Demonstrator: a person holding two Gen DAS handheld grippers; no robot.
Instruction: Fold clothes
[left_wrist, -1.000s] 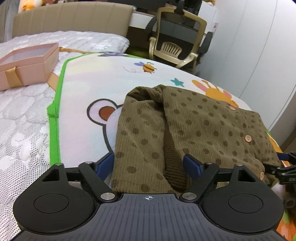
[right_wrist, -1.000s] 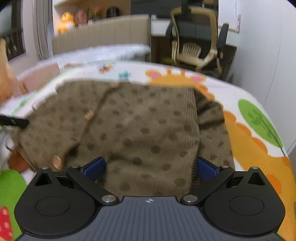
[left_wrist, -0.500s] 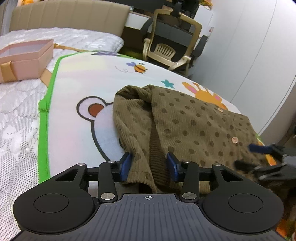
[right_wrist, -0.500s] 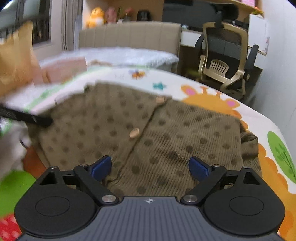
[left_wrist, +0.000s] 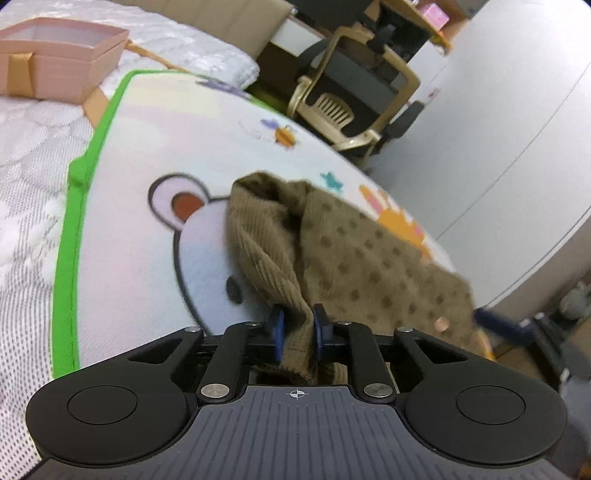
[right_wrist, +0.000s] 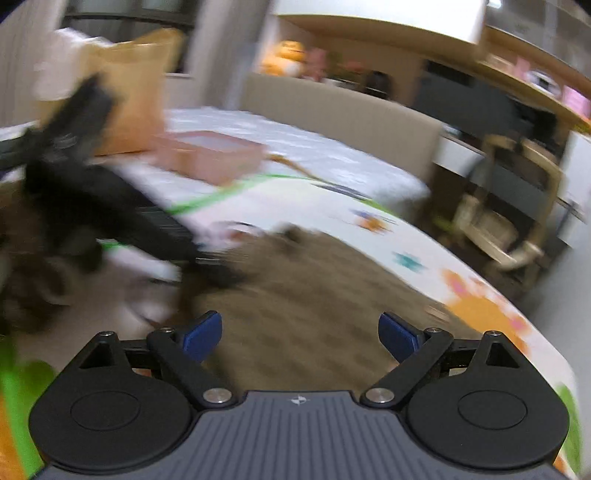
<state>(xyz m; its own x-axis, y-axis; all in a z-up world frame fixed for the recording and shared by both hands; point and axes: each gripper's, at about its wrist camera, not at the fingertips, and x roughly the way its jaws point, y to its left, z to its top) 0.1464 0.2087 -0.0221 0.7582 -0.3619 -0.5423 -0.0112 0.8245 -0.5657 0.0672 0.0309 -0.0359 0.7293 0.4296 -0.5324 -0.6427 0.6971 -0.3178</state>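
Note:
A brown corduroy garment (left_wrist: 354, 254) with darker dots and small buttons lies on a cartoon play mat (left_wrist: 147, 236) on the bed. My left gripper (left_wrist: 298, 332) is shut on the garment's near left edge, and the cloth bunches up between the blue pads. In the right wrist view the garment (right_wrist: 314, 284) is blurred, and my right gripper (right_wrist: 300, 334) is open and empty over its near edge. The left gripper shows there as a dark blur (right_wrist: 122, 221) at the left. The right gripper's blue tip shows at the far right of the left wrist view (left_wrist: 495, 319).
A pink open box (left_wrist: 59, 59) sits on the white mattress (left_wrist: 26, 192) at the back left. A gold and black office chair (left_wrist: 354, 96) stands past the bed's far side by a white wall. The mat has a green border (left_wrist: 70, 236).
My left gripper has closed on the garment's near edge and pulled it up. My right gripper stayed open and swung fast to the left, which blurs its view.

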